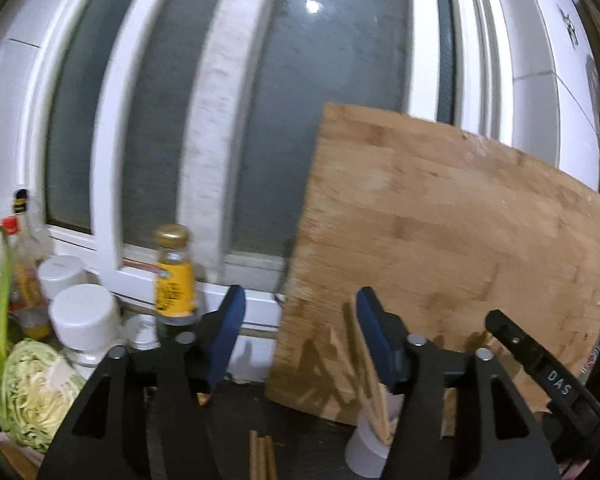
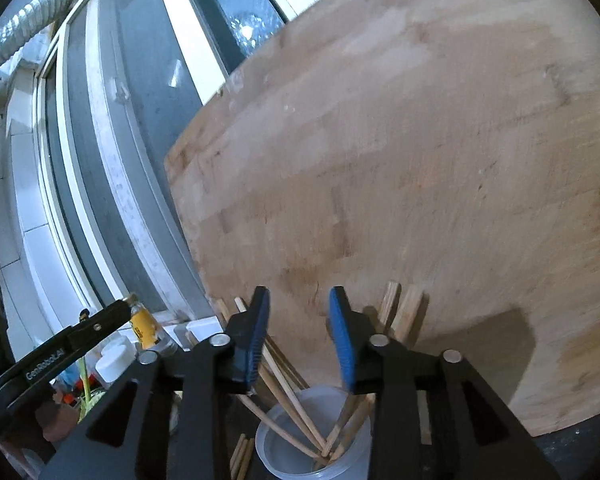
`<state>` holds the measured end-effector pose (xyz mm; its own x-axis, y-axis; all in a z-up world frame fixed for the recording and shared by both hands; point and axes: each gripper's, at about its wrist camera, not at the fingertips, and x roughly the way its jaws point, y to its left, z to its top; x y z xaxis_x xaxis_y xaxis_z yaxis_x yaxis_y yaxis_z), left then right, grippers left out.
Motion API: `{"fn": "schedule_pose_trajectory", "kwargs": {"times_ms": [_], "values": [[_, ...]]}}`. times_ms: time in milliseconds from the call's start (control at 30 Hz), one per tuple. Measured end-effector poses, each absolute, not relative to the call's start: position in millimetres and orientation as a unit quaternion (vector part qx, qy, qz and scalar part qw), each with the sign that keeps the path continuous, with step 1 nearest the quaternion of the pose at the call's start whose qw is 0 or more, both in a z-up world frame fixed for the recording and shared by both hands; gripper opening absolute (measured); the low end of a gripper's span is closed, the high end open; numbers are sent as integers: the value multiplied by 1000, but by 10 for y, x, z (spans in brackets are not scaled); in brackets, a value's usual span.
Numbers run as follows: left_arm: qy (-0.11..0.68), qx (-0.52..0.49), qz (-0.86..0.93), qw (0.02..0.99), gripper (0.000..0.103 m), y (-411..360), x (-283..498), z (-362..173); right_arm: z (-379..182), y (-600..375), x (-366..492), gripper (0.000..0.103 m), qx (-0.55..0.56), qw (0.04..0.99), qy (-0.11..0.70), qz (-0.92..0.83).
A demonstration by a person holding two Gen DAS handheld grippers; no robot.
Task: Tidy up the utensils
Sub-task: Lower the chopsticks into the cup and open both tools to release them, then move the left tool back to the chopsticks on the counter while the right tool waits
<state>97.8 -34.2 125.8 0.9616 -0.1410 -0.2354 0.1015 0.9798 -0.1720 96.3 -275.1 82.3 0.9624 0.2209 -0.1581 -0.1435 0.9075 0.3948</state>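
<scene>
Dark bench (image 2: 572, 452): most chopsticks (image 2: 288, 396) stand in cup (image 2: 284, 452) below empty, open right tool (image 2: 300, 340); few loose sticks (image 1: 262, 456) remain beneath empty, open left tool (image 1: 300, 340).

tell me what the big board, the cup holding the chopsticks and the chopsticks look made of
Cutting board: jointed bamboo or wood strips, matte and scuffed.
Cup: translucent plastic, probably; the sticks show through its wall.
Chopsticks: pale bamboo or wood, seemingly unfinished.

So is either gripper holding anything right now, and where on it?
Nothing is held. The left gripper and right gripper are both open with empty gaps. The chopsticks stand loose in the cup.
</scene>
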Motion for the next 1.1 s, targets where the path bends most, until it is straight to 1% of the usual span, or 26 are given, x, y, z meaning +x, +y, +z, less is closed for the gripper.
{"fn": "schedule_pose_trajectory", "kwargs": {"times_ms": [67,167,300,367,433,500,567,600,633,800,900,967,1033,1100], "values": [[110,-81,-48,989,67,-266,868,1211,835,-2680,935,45,181,975,93,91],[103,-77,-18,992,70,-188,824,1103,829,-2577,922,47,155,980,90,83],[128,-69,17,989,72,-64,877,1009,785,-2471,940,49,142,981,104,85],[144,-79,16,986,75,60,925,966,763,-2427,945,51,136,981,108,82],[161,-82,23,983,77,157,992,920,752,-2391,953,57,131,982,109,81],[178,-81,24,980,80,238,1058,849,737,-2367,960,57,126,983,111,79],[202,-70,29,977,80,264,1157,765,704,-2363,976,59,126,982,117,76],[211,-68,33,975,80,268,1195,729,688,-2369,989,63,130,981,121,75],[215,-72,33,974,80,269,1217,700,665,-2375,1016,64,136,980,128,76],[232,-113,8,966,82,274,1242,607,568,-2342,1140,64,143,974,158,78],[227,-112,13,967,88,254,1215,606,537,-2301,1153,64,141,973,163,77],[236,-108,16,965,88,257,1245,593,528,-2263,1151,64,140,972,166,86],[262,-100,24,960,89,236,1323,551,542,-2232,1143,64,137,972,166,93],[305,-78,24,949,90,178,1456,448,557,-2202,1113,64,132,973,162,95]]}}
